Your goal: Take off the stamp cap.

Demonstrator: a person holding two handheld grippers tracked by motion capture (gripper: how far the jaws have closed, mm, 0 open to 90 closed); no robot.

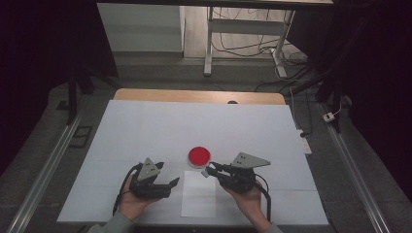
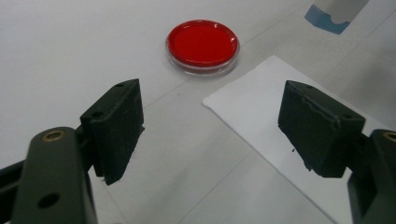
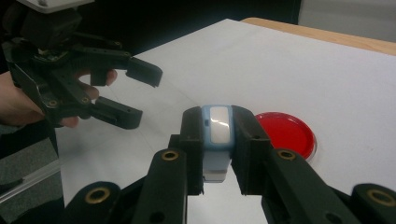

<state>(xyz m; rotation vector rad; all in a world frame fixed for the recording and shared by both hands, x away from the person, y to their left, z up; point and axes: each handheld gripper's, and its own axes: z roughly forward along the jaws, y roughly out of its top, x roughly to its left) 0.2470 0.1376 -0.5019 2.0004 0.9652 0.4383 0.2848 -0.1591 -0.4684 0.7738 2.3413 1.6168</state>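
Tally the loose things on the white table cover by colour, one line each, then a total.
Red: 1, the round dish.
White: 1, the paper sheet.
Blue and white: 1, the small block clamped in the right gripper.
Total: 3

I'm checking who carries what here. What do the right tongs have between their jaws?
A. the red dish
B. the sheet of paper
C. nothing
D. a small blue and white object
D: in the right gripper view the right tongs are clamped on a small blue and white object, while the red dish rests on the table beyond them.
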